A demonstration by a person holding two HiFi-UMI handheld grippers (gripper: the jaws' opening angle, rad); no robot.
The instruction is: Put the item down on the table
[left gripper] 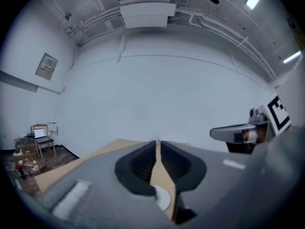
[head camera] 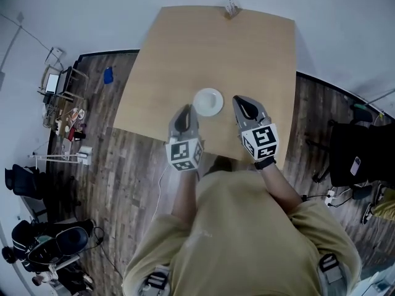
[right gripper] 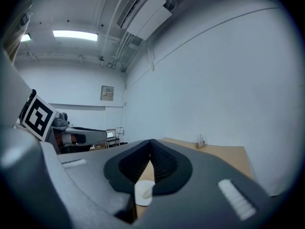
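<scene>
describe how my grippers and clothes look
The left gripper and right gripper have grey shells with black ribbed pads. Each carries a white cube with black square markers. You wear a tan top.

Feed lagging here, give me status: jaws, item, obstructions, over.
Left gripper, right gripper: jaws shut, both empty. White dish down on table, between them. Nothing in the way.

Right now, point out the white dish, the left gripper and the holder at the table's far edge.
white dish (head camera: 208, 102), head view, its centre.
left gripper (head camera: 186, 108), head view, between its fingertips.
holder (head camera: 232, 7), head view, its middle.
</scene>
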